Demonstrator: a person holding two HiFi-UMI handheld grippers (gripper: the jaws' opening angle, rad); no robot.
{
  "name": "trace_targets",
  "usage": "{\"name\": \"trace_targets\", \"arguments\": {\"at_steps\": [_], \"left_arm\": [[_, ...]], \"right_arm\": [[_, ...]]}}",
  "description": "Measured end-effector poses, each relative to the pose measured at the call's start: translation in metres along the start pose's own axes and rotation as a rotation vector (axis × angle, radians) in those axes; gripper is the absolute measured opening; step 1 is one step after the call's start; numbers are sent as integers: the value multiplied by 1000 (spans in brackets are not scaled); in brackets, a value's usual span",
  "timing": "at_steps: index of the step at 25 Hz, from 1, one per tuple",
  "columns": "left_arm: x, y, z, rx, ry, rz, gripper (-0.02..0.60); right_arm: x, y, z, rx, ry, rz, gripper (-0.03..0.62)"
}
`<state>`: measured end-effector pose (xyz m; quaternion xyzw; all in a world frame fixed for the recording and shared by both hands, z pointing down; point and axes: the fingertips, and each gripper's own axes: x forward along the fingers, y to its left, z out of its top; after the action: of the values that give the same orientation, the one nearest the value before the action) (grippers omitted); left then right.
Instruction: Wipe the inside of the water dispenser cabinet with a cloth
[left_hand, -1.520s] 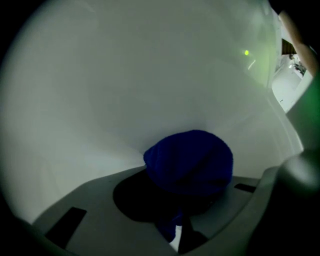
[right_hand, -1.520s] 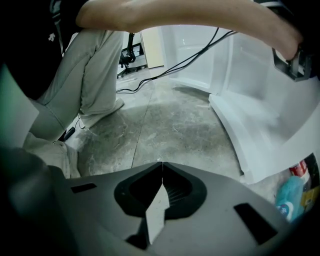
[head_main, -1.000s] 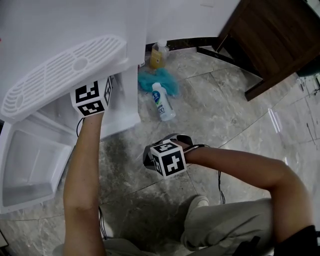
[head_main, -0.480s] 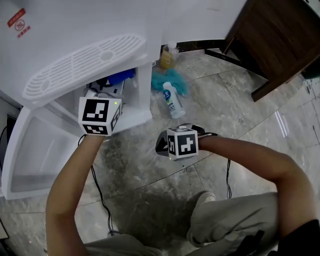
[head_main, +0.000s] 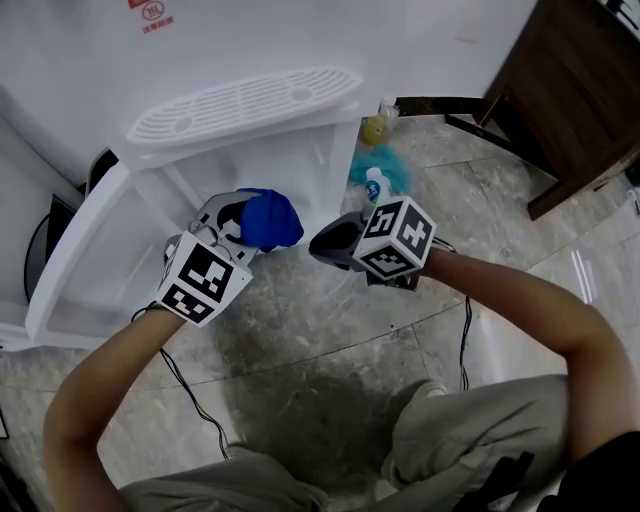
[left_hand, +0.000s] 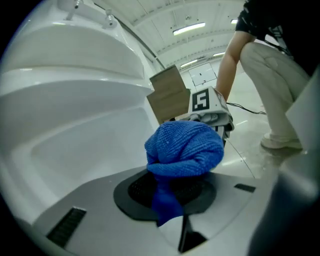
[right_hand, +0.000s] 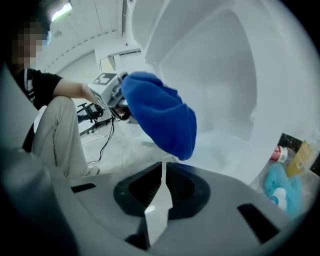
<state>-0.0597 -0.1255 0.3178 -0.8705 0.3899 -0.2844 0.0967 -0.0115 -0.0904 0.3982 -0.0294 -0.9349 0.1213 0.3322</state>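
While pinching a tail of the blue cloth (left_hand: 185, 150), holds the rest bunched in a ball just past the tips of the left gripper (left_hand: 167, 212), at the mouth of the open water dispenser cabinet (head_main: 330, 150). Right gripper (right_hand: 161, 187): pressed together on nothing, aimed at the ball from close by, with a narrow gap showing in the head view. Left forearm up from the lower left, right forearm in from the right, both grippers tilted downward. Left tips buried under cloth in the head view; cabinet's inside mostly hidden beneath the drip tray (head_main: 245, 100).
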Motion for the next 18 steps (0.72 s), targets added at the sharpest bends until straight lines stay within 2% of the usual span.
{"name": "trace_targets", "arguments": {"at_steps": [2, 3, 5, 7, 9, 10, 13, 18], "left_arm": [[-13, 1, -27, -40, 69, 18, 77], [-16, 0, -44, -62, 110, 23, 77], [-19, -4, -73, -120, 184, 29, 77], [-18, -9, -87, -219, 216, 25, 77], [-16, -16, -86, -305, 205, 9, 77], [-14, -20, -84, -322, 196, 1, 77], [-7, -28, -73, -322, 166, -19, 77], [-4, -33, -66, -327, 147, -23, 77]], "right_arm": [[-1, 9, 19, -27, -47, -8, 2], [-3, 12, 30, -37, -77, -14, 23], [-8, 17, 58, -48, -152, -21, 152], [-10, 24, 83, -64, -209, -28, 189], [-3, 34, 94, -87, -220, -20, 233], [3, 41, 95, -98, -213, -9, 247], [20, 53, 96, -109, -193, 8, 258], [35, 43, 95, -99, -168, -28, 259]]}}
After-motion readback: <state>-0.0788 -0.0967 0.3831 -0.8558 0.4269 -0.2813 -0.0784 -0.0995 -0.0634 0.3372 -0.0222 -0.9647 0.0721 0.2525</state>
